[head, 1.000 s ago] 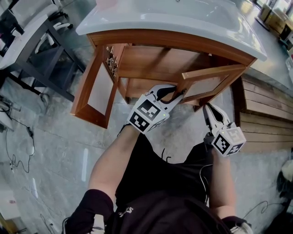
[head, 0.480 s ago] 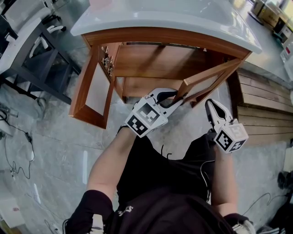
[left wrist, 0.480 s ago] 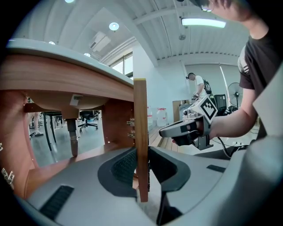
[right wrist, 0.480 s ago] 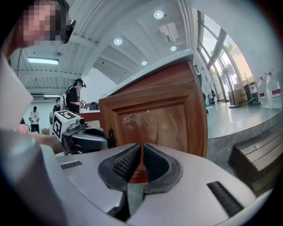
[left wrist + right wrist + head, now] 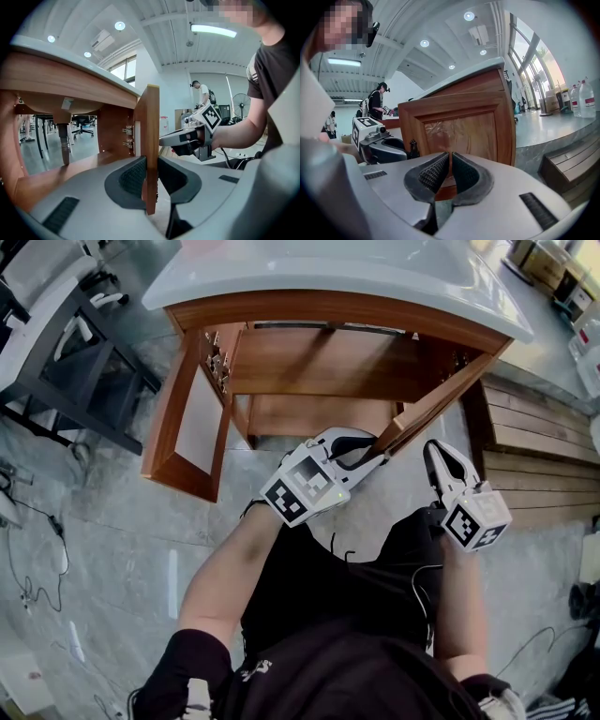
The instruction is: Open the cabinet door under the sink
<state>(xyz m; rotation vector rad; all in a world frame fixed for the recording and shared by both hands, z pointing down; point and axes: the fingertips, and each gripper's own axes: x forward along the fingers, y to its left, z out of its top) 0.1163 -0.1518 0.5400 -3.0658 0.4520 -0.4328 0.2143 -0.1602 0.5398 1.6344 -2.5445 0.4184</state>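
The wooden cabinet under the white sink top [image 5: 328, 273] has two doors. Its left door [image 5: 192, 423] stands wide open. The right door [image 5: 436, 404] is swung out, edge-on to me. My left gripper [image 5: 375, 448] holds that door's free edge [image 5: 151, 140]; its jaws have just been closing, and the pads [image 5: 133, 176] press on both faces of the board. My right gripper [image 5: 436, 451] hovers just right of the door, shut with nothing in it. In the right gripper view it [image 5: 450, 171] faces the door's panel [image 5: 459, 131].
Wooden steps [image 5: 544, 474] lie to the right of the cabinet. A black table frame [image 5: 84, 352] stands at the left, and cables [image 5: 37, 549] run over the grey floor. Other people stand far off in the room.
The right door has swung further open, from facing me to nearly edge-on. My left gripper moved right with it. The right gripper stayed about where it was.
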